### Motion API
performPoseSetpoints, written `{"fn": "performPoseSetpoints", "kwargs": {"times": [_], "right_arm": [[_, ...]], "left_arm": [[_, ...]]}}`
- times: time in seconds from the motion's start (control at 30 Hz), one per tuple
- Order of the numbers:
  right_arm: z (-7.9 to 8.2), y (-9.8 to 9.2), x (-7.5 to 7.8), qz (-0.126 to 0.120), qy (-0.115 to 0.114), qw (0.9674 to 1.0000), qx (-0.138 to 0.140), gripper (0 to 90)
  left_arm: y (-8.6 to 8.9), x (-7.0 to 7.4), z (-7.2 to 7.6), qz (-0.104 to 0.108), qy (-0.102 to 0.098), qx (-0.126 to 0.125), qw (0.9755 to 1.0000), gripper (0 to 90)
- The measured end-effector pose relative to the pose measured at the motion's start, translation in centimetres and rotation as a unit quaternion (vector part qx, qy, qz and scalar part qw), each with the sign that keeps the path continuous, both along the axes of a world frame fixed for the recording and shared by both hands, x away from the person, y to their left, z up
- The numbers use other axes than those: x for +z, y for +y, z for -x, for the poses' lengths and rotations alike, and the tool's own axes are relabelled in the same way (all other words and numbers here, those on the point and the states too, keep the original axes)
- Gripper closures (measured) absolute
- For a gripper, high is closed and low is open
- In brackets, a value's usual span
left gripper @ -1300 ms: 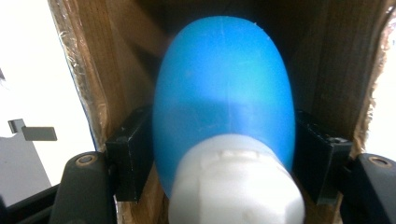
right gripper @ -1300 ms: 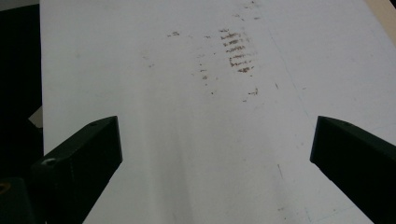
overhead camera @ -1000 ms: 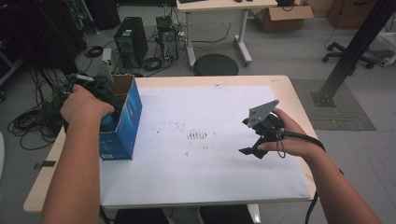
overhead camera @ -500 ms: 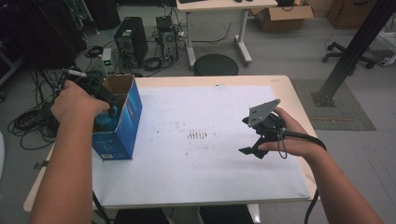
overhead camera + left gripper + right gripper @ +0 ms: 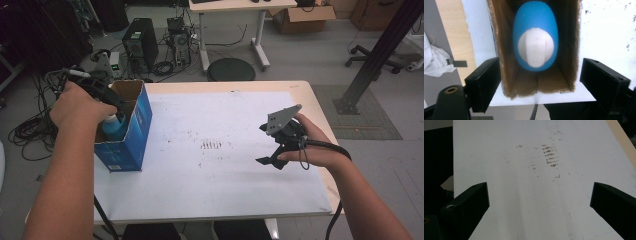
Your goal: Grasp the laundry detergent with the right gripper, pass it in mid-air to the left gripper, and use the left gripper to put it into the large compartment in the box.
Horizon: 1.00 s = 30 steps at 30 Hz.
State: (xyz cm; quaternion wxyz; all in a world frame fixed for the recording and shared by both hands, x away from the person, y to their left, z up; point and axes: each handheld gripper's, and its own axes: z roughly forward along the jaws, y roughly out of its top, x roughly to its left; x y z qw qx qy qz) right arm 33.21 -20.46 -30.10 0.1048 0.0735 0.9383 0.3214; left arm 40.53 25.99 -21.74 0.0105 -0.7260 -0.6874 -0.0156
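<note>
Step in hand: blue bottle (image 5: 535,37) deposited upright in cardboard box (image 5: 131,131). Left gripper (image 5: 539,85) released, jaws just opening, nothing between. Right gripper (image 5: 537,202) open, idle. Next, likely: withdraw left gripper clear of the box rim.

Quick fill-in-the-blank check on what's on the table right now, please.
1. The blue bottle stands inside the ____ box.
2. The bottle's cap is ____ in colour.
3. The left gripper has jaws standing ____, apart from the bottle.
4. The right gripper hovers above the ____ sheet.

Missing: blue; white; open; white
</note>
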Motion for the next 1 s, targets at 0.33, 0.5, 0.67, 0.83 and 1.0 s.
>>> {"fn": "performPoseSetpoints", "kwargs": {"times": [0.33, 0.5, 0.67, 0.83, 1.0], "right_arm": [[0.1, -0.2, 1.0, -0.001, -0.007, 1.0, 0.006, 2.3], [0.1, -0.3, 1.1, 0.0, -0.007, 0.9999, 0.008, 2.3], [0.2, -0.3, 1.4, 0.001, -0.011, 0.9999, 0.01, 2.3], [0.2, -0.3, 1.8, 0.002, -0.012, 0.9999, 0.011, 2.3], [0.0, -0.4, 2.6, 0.002, -0.014, 0.9998, 0.01, 2.3]], "left_arm": [[-1.5, 2.2, 0.7, -0.005, -0.003, -0.011, 0.9999, 8.5], [-2.6, 3.6, 1.1, -0.011, -0.009, -0.024, 0.9996, 6.5], [-3.9, 4.7, 1.5, -0.016, -0.015, -0.043, 0.9988, 2.8], [-5.4, 5.4, 1.8, -0.017, -0.017, -0.065, 0.9976, 0.2], [-8.2, 6.0, 2.2, -0.013, -0.016, -0.125, 0.9919, 0.2]]}}
